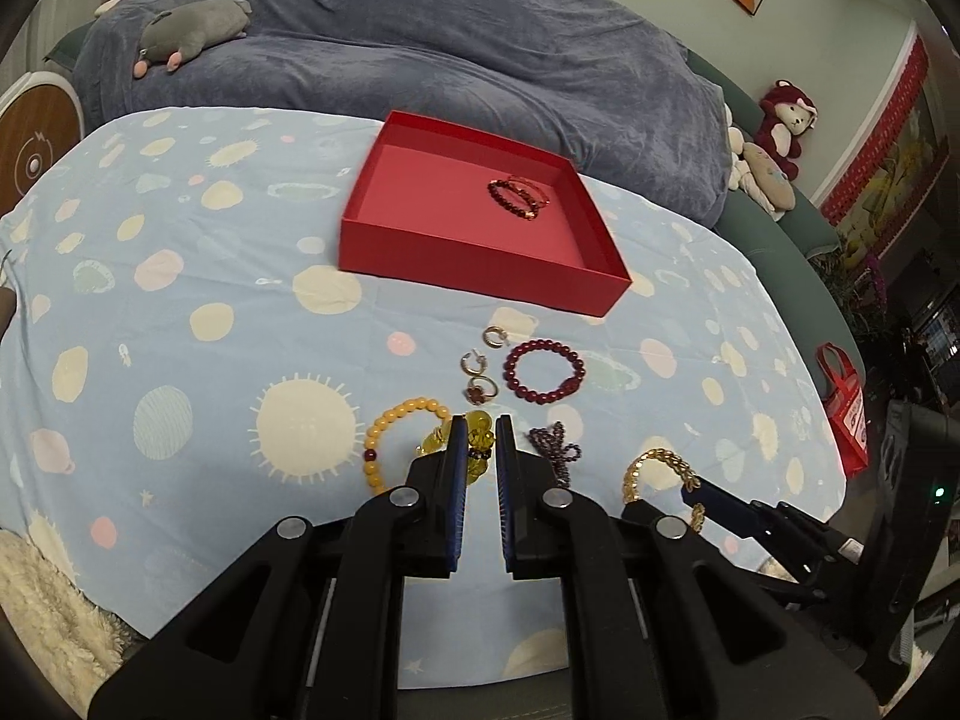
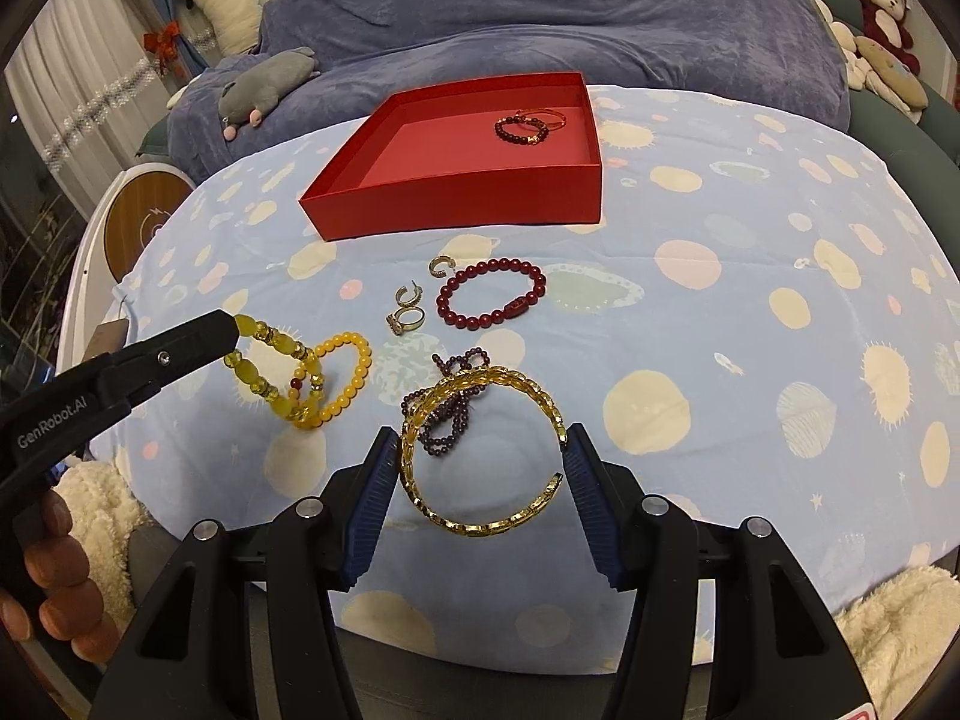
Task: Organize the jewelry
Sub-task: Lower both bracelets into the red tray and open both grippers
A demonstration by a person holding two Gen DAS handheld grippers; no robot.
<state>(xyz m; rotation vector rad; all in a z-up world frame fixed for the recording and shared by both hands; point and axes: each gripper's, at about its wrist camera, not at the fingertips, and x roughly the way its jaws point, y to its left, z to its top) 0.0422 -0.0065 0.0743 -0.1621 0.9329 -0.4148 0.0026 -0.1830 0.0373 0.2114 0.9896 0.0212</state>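
Two tongs lifted, left tongs [image 1: 481, 443] pinching yellow bracelet [image 2: 273, 369], right tongs [image 2: 483, 462] half-open around gold bangle [image 2: 480, 450]

Red box [image 1: 480, 276], gold bangle [image 2: 480, 456], blue planet-print cloth [image 2: 750, 312]

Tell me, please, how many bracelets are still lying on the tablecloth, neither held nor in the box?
3: a dark red beaded bracelet near the red box, a yellow beaded bracelet beside the left gripper, and a purple one, partly hidden behind the held gold bangle.
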